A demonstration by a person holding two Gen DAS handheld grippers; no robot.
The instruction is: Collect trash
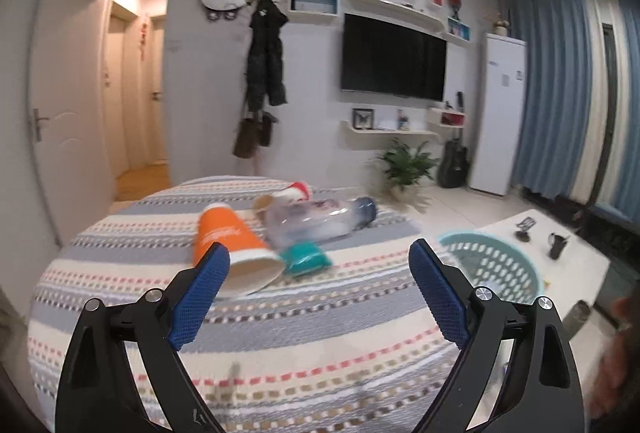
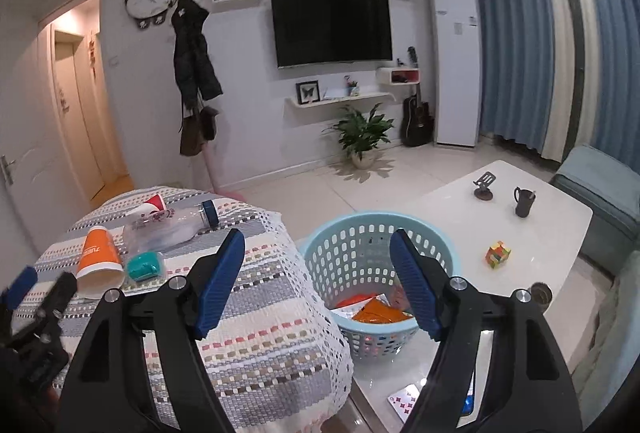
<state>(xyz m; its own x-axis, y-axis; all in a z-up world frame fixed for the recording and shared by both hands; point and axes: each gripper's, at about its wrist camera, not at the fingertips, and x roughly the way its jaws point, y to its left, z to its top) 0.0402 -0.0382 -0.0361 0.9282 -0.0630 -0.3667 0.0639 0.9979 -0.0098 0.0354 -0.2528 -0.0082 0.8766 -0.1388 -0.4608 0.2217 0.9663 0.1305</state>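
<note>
1. Trash: an orange paper cup (image 1: pixel 230 249), a teal cup (image 1: pixel 306 260), a clear plastic bottle (image 1: pixel 316 219) with a dark blue cap, and a red-and-white paper cup (image 1: pixel 286 195), all lying on their sides in a cluster on the striped cloth (image 1: pixel 280 345), just ahead of my left gripper (image 1: pixel 318 259).
2. Left gripper: jaws spread wide, nothing between the pads; the orange cup's open mouth lies just beside the left pad, the teal cup ahead of the gap.
3. Right gripper (image 2: pixel 316 247): jaws apart and empty, poised above the light-blue perforated basket (image 2: pixel 348 233), which stands ahead of it and below, beside the cloth-covered surface; orange wrappers (image 2: pixel 378 313) already lie in its bottom.
4. Handling, orange cup: I judge it light and thin-walled; it will crush under a hard squeeze and may roll when nudged. I would take it across the body near the stiffer rolled rim, gently.
5. Handling, bottle: apparently empty, light, smooth and likely slippery, and it dents easily. I would grip across the narrower neck end near the cap.
6. Handling, teal cup: small and probably stiffer; a grip across its sides should hold.
</note>
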